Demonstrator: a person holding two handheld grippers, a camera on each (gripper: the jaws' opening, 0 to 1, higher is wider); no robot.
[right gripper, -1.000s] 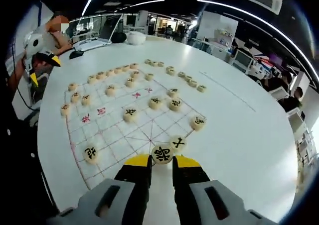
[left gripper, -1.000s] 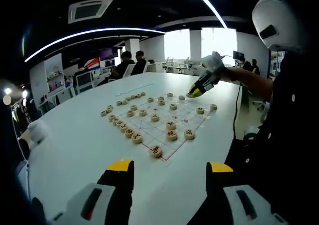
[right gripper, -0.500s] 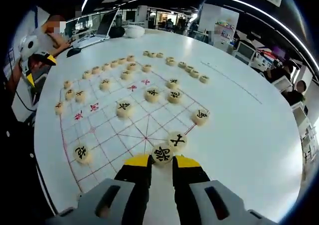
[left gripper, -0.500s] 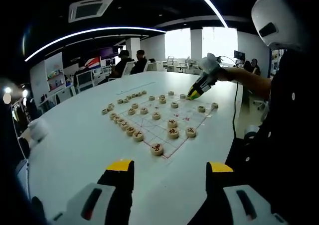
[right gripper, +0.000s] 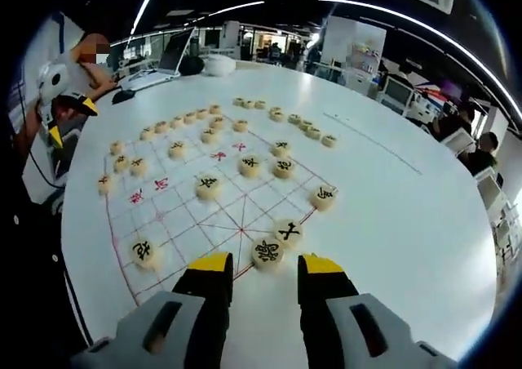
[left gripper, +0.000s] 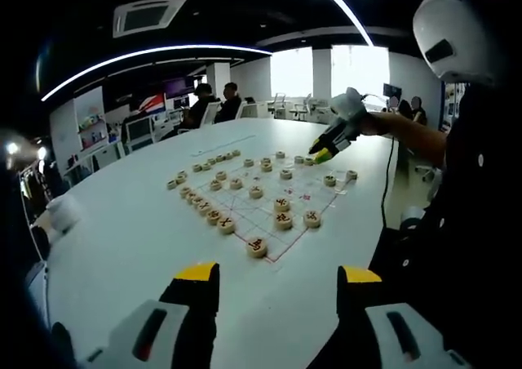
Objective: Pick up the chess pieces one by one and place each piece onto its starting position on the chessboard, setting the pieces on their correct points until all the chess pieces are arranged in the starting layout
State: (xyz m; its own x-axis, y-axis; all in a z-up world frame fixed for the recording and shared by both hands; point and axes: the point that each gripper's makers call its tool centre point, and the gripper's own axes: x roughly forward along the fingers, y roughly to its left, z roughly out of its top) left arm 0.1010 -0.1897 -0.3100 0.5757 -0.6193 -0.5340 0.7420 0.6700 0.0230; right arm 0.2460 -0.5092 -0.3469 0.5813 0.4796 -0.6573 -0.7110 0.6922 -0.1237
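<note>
The chessboard [right gripper: 189, 214], a white sheet with red lines, lies on a round white table [right gripper: 391, 222]. Round wooden pieces stand across the chessboard [left gripper: 265, 202], and rows of them line its far and side edges. My right gripper [right gripper: 265, 264] is open just behind a black-marked piece [right gripper: 267, 251] that rests on the board's near edge. Another black-marked piece [right gripper: 288, 231] sits right beside it. My right gripper [left gripper: 328, 147] hovers over the board's far side in the left gripper view. My left gripper [left gripper: 279, 273] is open and empty, well short of the board, and appears as yellow tips [right gripper: 67, 114] at the upper left.
A laptop [right gripper: 167, 59] and a white object [right gripper: 218, 64] stand at the table's far side. A dark cable [left gripper: 383, 193] hangs by the table edge next to the person's dark clothing [left gripper: 457, 222]. People sit at desks [left gripper: 214, 100] in the background.
My right gripper's jaws have spread apart and let go of the black-marked piece, which now stands on the board's near edge. The left gripper has stayed put.
</note>
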